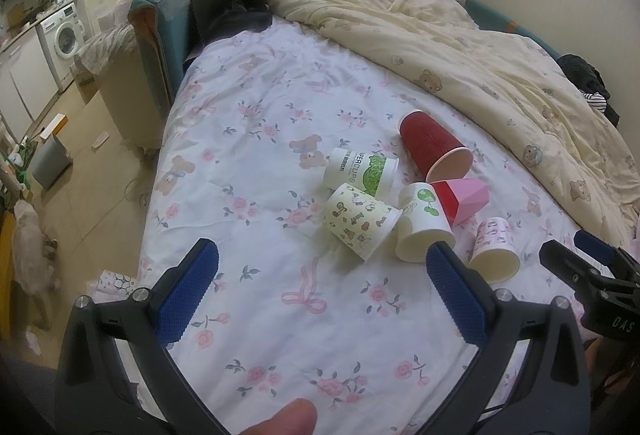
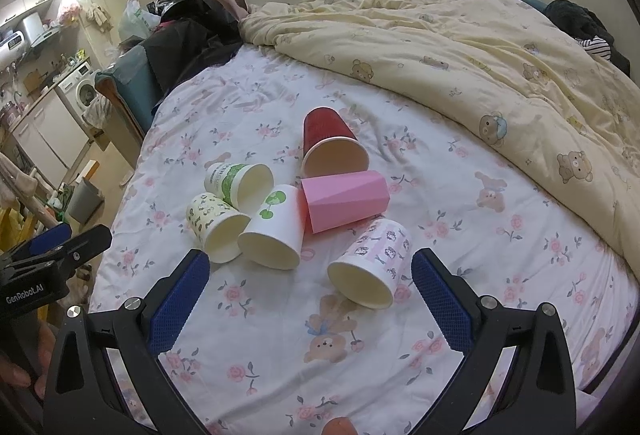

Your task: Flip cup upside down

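Note:
Several cups lie on their sides in a cluster on the floral bed sheet [image 2: 280,347]. A red cup [image 2: 326,139] lies farthest, a pink faceted cup [image 2: 344,201] beside it. A green-print cup [image 2: 240,181], a cartoon-print cup [image 2: 216,227], a cherry-print white cup [image 2: 276,231] and a pink-patterned cup [image 2: 370,263] lie nearer. They also show in the left wrist view: the red cup [image 1: 432,147], the cartoon-print cup [image 1: 360,221], the pink-patterned cup [image 1: 494,251]. My left gripper [image 1: 320,267] is open and empty before the cluster. My right gripper [image 2: 310,273] is open and empty, just short of the pink-patterned cup.
A cream bear-print duvet [image 2: 500,67] is heaped across the back and right of the bed. Dark clothes [image 2: 192,35] pile at the far left corner. The bed's left edge drops to a floor with a grey bin [image 1: 50,159] and a washing machine [image 1: 64,31].

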A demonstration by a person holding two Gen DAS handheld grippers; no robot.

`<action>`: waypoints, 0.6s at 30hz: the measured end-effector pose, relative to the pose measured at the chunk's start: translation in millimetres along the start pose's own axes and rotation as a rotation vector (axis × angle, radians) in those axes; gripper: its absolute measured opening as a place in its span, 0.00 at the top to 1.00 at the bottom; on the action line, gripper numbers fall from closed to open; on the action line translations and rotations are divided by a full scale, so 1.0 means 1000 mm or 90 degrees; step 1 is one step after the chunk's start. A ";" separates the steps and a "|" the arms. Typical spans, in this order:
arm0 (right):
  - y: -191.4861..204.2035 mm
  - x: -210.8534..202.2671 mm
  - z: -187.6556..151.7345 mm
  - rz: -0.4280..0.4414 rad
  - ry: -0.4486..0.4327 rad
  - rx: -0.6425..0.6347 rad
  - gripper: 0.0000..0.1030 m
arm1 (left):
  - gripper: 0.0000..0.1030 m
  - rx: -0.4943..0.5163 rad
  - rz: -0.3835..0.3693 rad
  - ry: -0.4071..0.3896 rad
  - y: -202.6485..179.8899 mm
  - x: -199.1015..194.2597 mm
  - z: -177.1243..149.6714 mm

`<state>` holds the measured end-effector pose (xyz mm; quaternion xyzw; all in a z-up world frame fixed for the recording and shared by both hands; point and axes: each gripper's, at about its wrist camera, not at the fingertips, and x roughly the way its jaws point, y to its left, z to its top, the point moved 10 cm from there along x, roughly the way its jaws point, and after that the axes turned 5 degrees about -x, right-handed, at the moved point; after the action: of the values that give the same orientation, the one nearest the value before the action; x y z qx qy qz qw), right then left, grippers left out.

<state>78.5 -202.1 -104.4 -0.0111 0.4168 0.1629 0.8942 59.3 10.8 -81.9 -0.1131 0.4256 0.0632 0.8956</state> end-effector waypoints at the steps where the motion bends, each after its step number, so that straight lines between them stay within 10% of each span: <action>1: 0.000 0.000 0.000 0.000 0.000 0.000 0.00 | 0.00 0.000 0.000 0.000 0.000 0.000 0.000; 18: 0.001 0.002 -0.001 -0.002 0.003 -0.002 0.00 | 0.00 0.003 0.003 -0.001 0.001 0.000 0.001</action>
<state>78.1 -200.5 -106.5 -0.0136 0.4185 0.1618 0.8936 60.1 12.0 -80.9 -0.1103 0.4253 0.0645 0.8960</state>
